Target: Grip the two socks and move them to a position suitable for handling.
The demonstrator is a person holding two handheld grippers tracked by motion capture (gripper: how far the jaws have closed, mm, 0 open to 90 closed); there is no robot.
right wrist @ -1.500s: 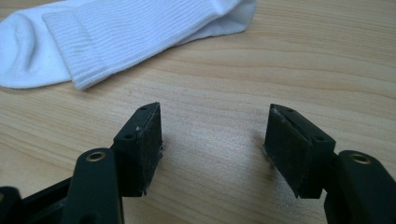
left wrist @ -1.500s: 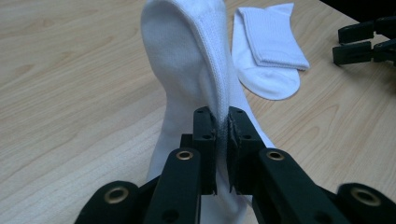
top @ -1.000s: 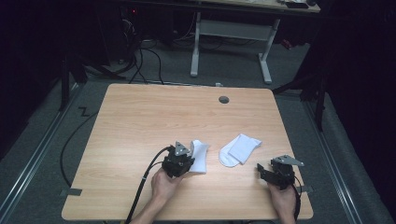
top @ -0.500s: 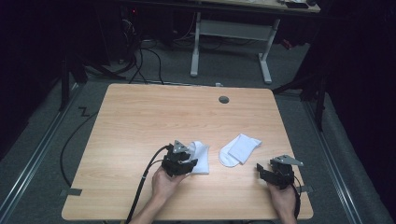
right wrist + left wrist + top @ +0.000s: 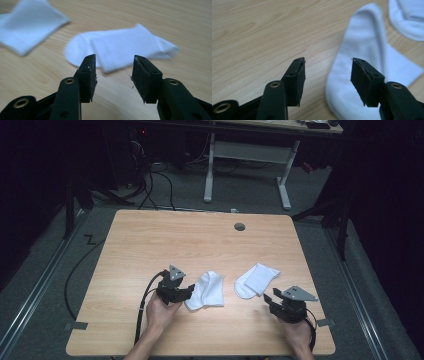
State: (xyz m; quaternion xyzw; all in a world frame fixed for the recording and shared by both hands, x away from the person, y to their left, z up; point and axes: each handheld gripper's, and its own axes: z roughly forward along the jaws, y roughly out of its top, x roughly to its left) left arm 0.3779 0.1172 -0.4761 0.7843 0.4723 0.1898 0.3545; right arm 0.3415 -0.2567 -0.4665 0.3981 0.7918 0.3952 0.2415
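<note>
Two white socks lie on the wooden worktop (image 5: 150, 245), near its front edge. The left sock (image 5: 206, 290) lies flat, with its toe end toward the far side of the worktop. The right sock (image 5: 256, 280) is folded over on itself and lies just beside the left sock, not touching it; a strip of bare wood is between them.

The left gripper (image 5: 189, 290) is at the left side of the left sock, very close to its edge. Its jaws have just been opening and now stand apart with nothing pinched between them; in the left gripper view the left sock (image 5: 367, 65) lies under and past the right jaw. The right gripper (image 5: 268, 300) is in front of the right sock, a little to its right, and does not touch it. Its jaws have just been closing but a clear gap remains between them, and they hold nothing; in the right gripper view the folded sock (image 5: 120, 50) lies beyond the jaws.

One round grey cable hole (image 5: 239, 226) is in the worktop, well behind the right sock. Nothing stands between the grippers and the socks. One white desk frame (image 5: 247, 165) stands on the floor beyond the worktop.
</note>
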